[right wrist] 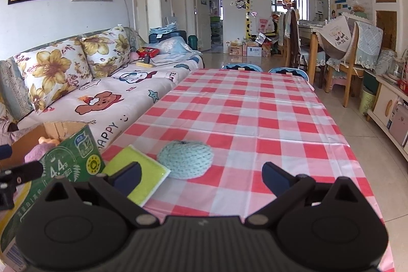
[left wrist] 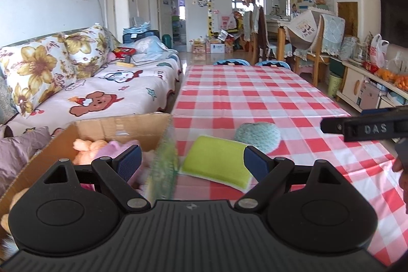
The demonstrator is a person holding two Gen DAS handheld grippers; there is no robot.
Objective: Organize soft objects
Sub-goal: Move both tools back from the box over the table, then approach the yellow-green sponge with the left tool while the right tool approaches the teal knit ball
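Observation:
A cardboard box [left wrist: 122, 126] with a green printed outside [right wrist: 74, 162] stands at the table's left edge and holds pink and orange plush toys [left wrist: 89, 147]. A yellow-green sponge pad [left wrist: 216, 162] [right wrist: 137, 170] lies flat on the checked cloth beside the box. Just beyond it sits a round pale-blue knitted ball [left wrist: 257, 137] [right wrist: 186, 157]. My left gripper [left wrist: 192, 159] is open, astride the box's right wall, its right finger over the sponge. My right gripper [right wrist: 201, 172] is open and empty, low over the cloth, short of the ball.
The red-and-white checked table [right wrist: 255, 114] stretches far ahead with two blue chair backs [right wrist: 242, 67] at its end. A sofa with floral cushions [left wrist: 51, 65] runs along the left. Wooden chairs [right wrist: 352, 63] and a low cabinet [left wrist: 369, 91] stand on the right.

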